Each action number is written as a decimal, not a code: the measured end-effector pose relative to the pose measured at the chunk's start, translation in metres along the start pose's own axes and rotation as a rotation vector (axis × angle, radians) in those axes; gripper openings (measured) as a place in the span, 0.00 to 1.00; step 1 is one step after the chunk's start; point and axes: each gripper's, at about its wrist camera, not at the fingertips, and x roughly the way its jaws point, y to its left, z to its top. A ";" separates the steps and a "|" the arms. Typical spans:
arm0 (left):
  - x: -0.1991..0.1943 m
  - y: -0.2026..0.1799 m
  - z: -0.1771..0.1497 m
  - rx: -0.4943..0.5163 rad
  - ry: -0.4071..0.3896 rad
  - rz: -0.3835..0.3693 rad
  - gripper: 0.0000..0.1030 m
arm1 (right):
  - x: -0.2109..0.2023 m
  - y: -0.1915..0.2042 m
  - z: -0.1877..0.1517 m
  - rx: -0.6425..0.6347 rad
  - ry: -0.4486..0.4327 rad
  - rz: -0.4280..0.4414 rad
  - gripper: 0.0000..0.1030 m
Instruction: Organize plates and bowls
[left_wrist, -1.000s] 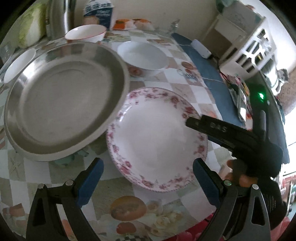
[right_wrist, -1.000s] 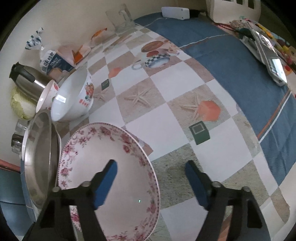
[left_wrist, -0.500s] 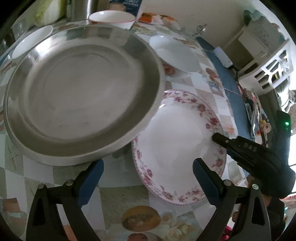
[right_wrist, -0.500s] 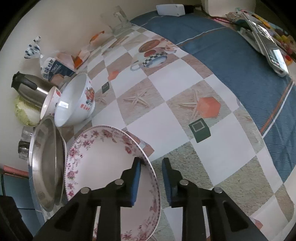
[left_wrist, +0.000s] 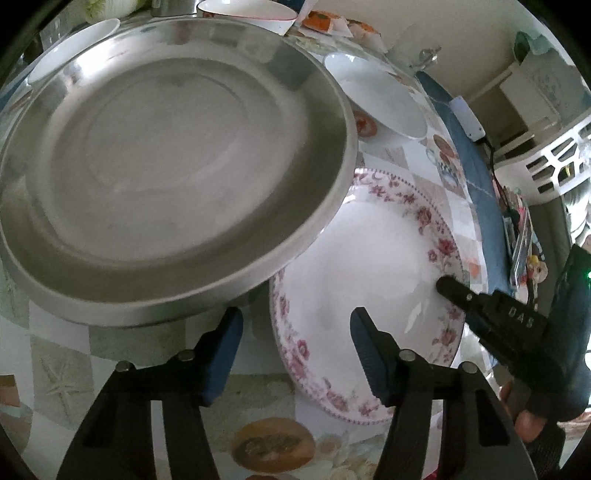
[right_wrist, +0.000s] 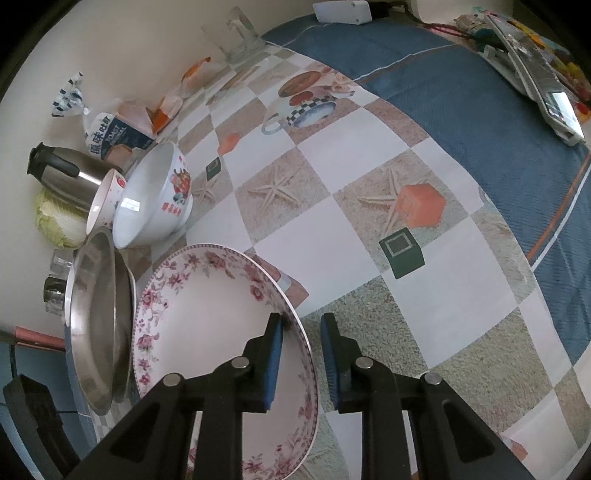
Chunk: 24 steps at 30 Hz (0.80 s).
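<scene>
A floral-rimmed white plate (left_wrist: 373, 254) lies beside a big steel plate (left_wrist: 166, 162), whose edge overlaps it. My right gripper (right_wrist: 301, 350) is shut on the floral plate's (right_wrist: 207, 314) right rim, one pad inside and one outside. In the left wrist view its black tip (left_wrist: 448, 288) rests on that rim. My left gripper (left_wrist: 295, 350) hovers low over the floral plate's near-left rim. Its jaws are closing with the rim between the pads, which are not touching it. The steel plate (right_wrist: 99, 321) sits at the left of the right wrist view.
A printed white bowl (right_wrist: 155, 199) and a smaller red-rimmed bowl (right_wrist: 107, 199) stand behind the plates, with a small white plate (left_wrist: 70, 44) at far left. A kettle (right_wrist: 62, 173), cabbage (right_wrist: 59, 221) and bread bag (right_wrist: 114, 133) line the wall. A blue cloth (right_wrist: 461, 92) covers the right side.
My right gripper closed on the floral plate's rim. My left gripper sank closer to both plates and its jaws narrowed around the floral plate's left rim.
</scene>
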 end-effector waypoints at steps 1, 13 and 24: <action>0.000 0.000 0.001 -0.001 -0.008 0.007 0.55 | 0.000 0.000 0.000 0.000 0.001 0.002 0.23; 0.006 -0.011 0.004 0.022 -0.010 0.016 0.20 | 0.000 0.000 0.000 0.000 -0.007 -0.016 0.21; 0.015 -0.034 0.005 0.068 0.028 -0.053 0.15 | -0.012 -0.037 0.006 0.112 -0.054 -0.011 0.21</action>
